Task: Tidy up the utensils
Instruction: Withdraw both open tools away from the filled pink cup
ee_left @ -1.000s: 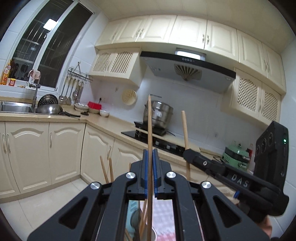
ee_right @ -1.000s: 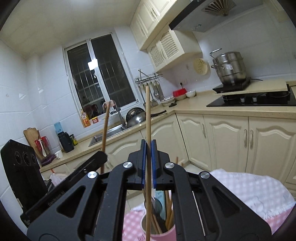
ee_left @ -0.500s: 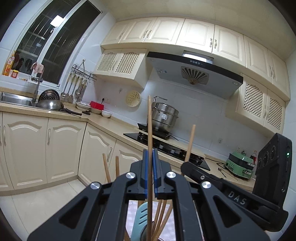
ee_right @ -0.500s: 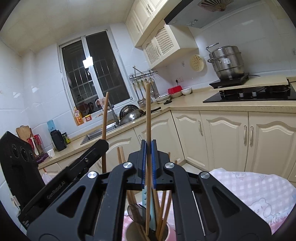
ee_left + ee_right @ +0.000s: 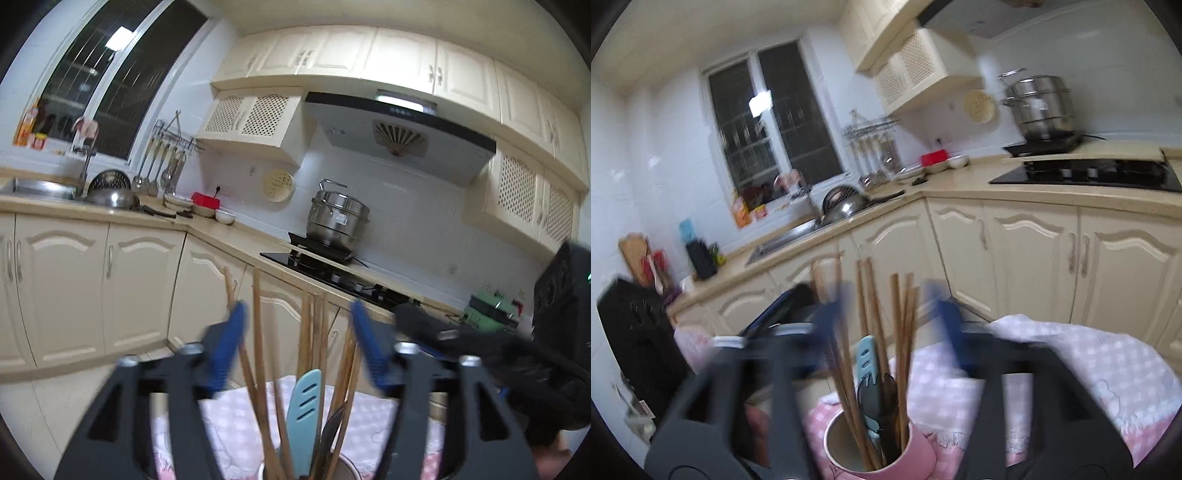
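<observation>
A pink cup stands on a pink checked cloth. It holds several wooden chopsticks, a light blue utensil and dark utensils. My right gripper hangs just above the cup, its jaws opening, blurred blue pads wide apart. The chopsticks stand loose between them, untouched. My left gripper faces the same cup from the other side, its jaws opening too, blue pads clear of the chopsticks. The light blue utensil shows low between them.
Cream cabinets and a counter run around the kitchen. There is a sink under the window, and a black hob with a steel pot. The right-hand tool's black housing is close on the right in the left wrist view.
Both grippers were shut on an upright chopstick each; now both stand open and those chopsticks rest in the cup. Both hands have sunk toward the cup.
</observation>
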Demonstrator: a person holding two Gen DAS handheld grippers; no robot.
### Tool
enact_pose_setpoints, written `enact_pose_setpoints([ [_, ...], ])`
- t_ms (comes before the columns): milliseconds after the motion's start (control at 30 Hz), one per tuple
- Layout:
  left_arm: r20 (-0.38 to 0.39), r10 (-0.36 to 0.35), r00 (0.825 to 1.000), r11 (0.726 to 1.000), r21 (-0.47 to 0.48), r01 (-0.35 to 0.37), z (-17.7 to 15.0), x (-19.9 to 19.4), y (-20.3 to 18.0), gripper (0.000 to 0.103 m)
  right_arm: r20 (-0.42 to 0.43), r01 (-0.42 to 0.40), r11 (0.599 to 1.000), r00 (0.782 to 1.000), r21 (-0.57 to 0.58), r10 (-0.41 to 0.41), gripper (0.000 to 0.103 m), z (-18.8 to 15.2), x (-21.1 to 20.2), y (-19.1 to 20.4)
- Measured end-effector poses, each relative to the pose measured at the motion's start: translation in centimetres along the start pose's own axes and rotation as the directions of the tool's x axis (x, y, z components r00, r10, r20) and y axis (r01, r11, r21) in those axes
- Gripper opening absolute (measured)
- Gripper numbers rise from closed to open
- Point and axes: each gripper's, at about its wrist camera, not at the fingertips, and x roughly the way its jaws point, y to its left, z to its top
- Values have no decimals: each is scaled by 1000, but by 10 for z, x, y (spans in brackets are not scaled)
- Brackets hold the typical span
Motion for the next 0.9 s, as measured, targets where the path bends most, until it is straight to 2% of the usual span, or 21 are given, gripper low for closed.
enact_pose_setpoints([
  [33, 6, 13, 1000, 1000, -8, -13, 2, -7, 3, 78, 2, 6, 1000, 1000, 3, -6, 83, 1, -3, -1],
  [100, 10, 26, 1000, 1000, 2, -26, 6, -18, 4, 82, 1, 17, 1000, 1000, 14, -17, 84, 2, -12, -4],
  [167, 3, 61, 998, 998, 24, -61, 11, -30, 3, 91, 5, 25, 999, 1000, 28, -25, 90, 5, -18, -7],
  [267, -11, 99, 995, 994, 45, -99, 17, -44, -1, 96, 3, 43, 998, 999, 41, -43, 97, 7, -31, -7],
  [433, -43, 202, 978, 975, 102, -197, 23, -73, -15, 98, -38, 75, 996, 997, 50, -73, 97, 8, -49, -1],
  [533, -60, 260, 964, 959, 137, -250, 26, -93, -24, 98, -61, 98, 994, 994, 42, -96, 97, 7, -63, 6],
  [667, -64, 343, 937, 924, 205, -324, 30, -124, -40, 98, -83, 119, 993, 990, 19, -117, 97, 3, -85, 17],
  [900, -78, 417, 906, 888, 247, -388, 34, -174, -63, 98, -105, 134, 990, 985, -51, -138, 97, -8, -124, 45],
])
